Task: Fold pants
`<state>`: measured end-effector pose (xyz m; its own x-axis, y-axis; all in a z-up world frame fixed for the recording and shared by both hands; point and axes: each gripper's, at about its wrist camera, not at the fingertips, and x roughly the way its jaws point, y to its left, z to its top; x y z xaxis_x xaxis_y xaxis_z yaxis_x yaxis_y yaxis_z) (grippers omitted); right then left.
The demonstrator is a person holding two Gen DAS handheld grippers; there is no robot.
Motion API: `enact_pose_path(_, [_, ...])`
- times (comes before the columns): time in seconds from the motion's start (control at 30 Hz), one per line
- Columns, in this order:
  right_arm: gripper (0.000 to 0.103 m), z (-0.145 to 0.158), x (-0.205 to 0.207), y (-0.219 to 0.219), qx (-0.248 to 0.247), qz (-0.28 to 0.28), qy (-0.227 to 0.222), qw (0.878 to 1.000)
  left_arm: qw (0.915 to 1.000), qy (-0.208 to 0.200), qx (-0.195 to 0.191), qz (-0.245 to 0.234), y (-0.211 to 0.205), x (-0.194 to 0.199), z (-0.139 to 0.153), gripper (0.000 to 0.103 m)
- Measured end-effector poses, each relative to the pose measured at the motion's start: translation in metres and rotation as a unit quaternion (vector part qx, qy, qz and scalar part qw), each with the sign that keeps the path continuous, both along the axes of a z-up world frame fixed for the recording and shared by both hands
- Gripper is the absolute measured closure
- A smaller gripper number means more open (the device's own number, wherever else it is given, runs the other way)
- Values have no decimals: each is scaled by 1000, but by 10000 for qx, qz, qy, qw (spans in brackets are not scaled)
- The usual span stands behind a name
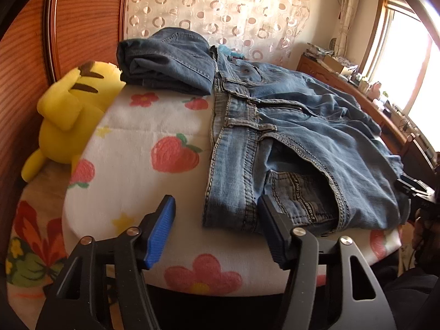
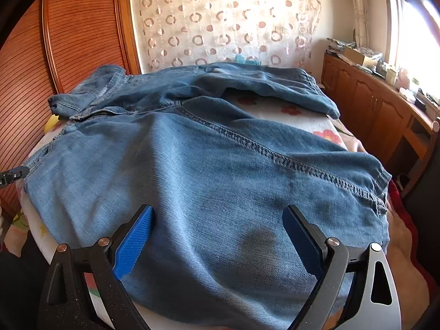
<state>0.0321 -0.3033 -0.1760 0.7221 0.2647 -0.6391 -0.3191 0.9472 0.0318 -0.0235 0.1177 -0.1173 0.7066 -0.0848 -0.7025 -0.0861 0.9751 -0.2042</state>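
Jeans [image 1: 288, 137] are spread flat on the strawberry-print bed [image 1: 143, 148]. Left gripper [image 1: 217, 231] is parted around the waistband corner, not pinched; right gripper [image 2: 217, 244] is held wide over a leg.

The left gripper [image 1: 217, 229] is pointing forward and downward, its two blue-padded fingers [image 1: 161, 231] standing apart, nothing pressing between the pads. Its right finger is lying against the near waistband corner of the jeans [image 1: 288, 143]; the left finger is hanging over the bedspread beside them. The right gripper [image 2: 218, 236] is tilting downward too, jaws spread wide, both blue pads [image 2: 133, 243] resting at the denim surface without pinching a fold. In the left wrist view, a person's hand [image 1: 425, 228] is gripping the right gripper's black handle at the frame's right edge.
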Motion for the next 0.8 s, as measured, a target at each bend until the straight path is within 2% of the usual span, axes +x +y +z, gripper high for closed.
enact_pose_path(0.23, [8, 2, -8, 1, -56, 0, 51, 10000, 9999, -36, 84, -52, -7, 2, 0, 54])
enact_pose_path(0.37, [8, 2, -14, -1, -114, 8, 36, 9999, 9997, -56, 181, -157, -12, 1, 1, 69])
enact_pose_path(0.43, [8, 2, -11, 4, -176, 13, 10, 9998, 9992, -158, 224, -286, -17, -1, 7, 83])
enact_pose_path(0.8, [8, 3, 6, 9, -161, 31, 10, 9999, 9932, -874, 471, -610, -36, 6, 69, 87])
